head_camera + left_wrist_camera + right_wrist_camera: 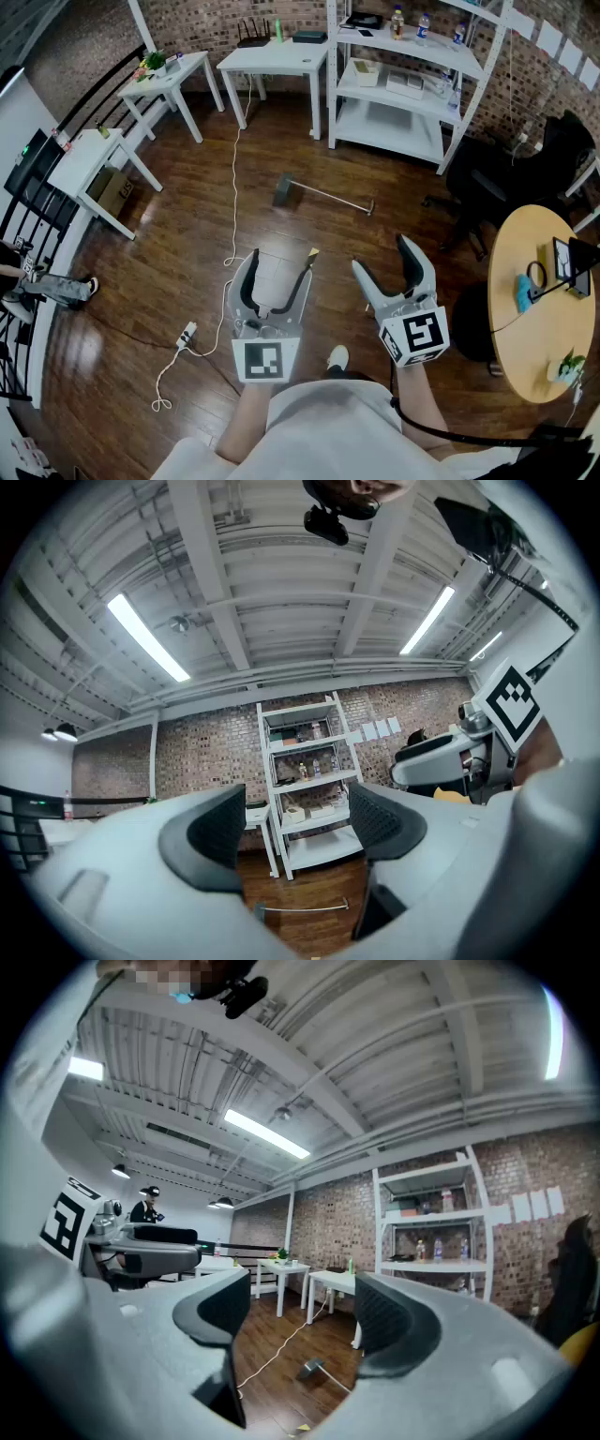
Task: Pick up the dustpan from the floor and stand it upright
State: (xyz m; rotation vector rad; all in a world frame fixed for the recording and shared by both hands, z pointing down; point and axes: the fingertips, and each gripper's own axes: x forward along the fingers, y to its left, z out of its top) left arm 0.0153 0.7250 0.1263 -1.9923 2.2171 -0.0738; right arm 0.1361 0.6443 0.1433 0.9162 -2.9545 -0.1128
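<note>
Right now the dustpan (287,190) lies flat on the brown wood floor (187,244). Its dark scoop end is on the left in the head view. Its long thin handle (337,198) runs off to the right along the boards. It is not standing up.

Both tongs are held out level in front of the person and are well apart from the dustpan. The left tongs (282,255) are wide open, and there is nothing between the two dark pads. Through that gap, in the left gripper view, you can see the floor and the thin handle far off. The right tongs (382,255) are open too, with nothing between them. In the right gripper view the scoop end shows low down between its two pads, but far away and not touching.

Behind the dustpan stands a tall white shelf (394,94) against the brick wall, with bottles and boxes on it. A white cable (234,178) snakes over the floor just left of the dustpan and runs down to a plug strip (187,334). Small white tables (277,58) stand at the back. A black chair (487,178) and a round wooden table (534,300) are on the right.
</note>
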